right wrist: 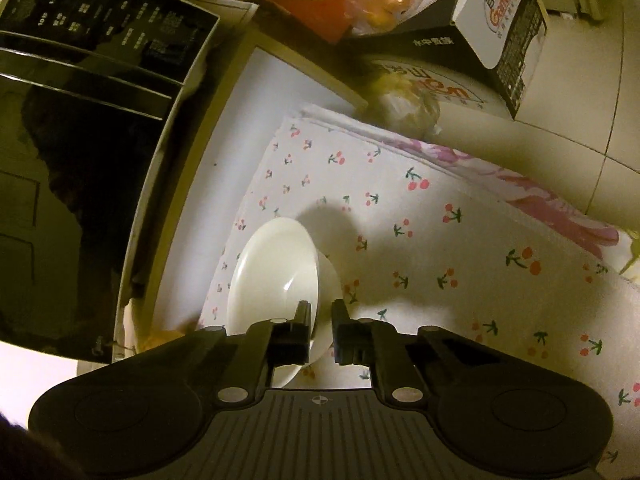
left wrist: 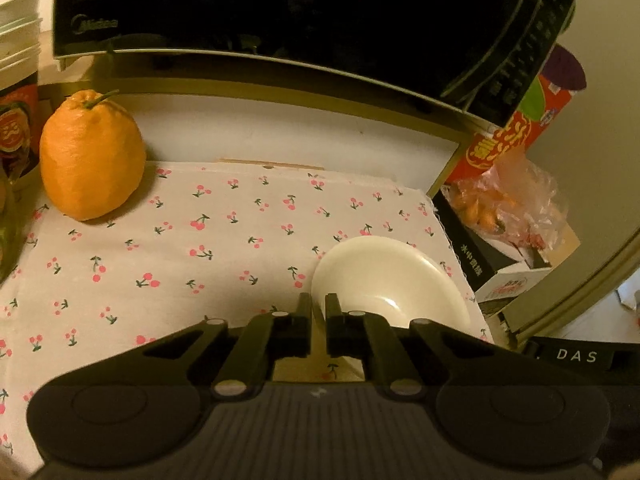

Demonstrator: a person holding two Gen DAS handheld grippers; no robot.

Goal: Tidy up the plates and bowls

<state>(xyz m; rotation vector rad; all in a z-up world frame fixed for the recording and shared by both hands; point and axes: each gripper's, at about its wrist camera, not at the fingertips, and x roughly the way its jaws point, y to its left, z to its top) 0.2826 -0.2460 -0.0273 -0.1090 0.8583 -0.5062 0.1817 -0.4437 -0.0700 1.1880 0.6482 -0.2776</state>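
Both tools are on the bowl (left wrist: 384,276) now. It sits tilted near the corner of the cherry-print cloth (left wrist: 180,248) on the worktop, just in front of the microwave (left wrist: 280,8). The left tool (left wrist: 318,306) is pinched narrow on the near rim; the right tool (right wrist: 320,316) is clamped on the rim from the other side. Glossy, stiff white ware: probably ceramic, so slick and chippable, with some weight. The thin rim is the only real handhold, and it needs a firm, level grip. An orange (left wrist: 92,156) stands well apart.
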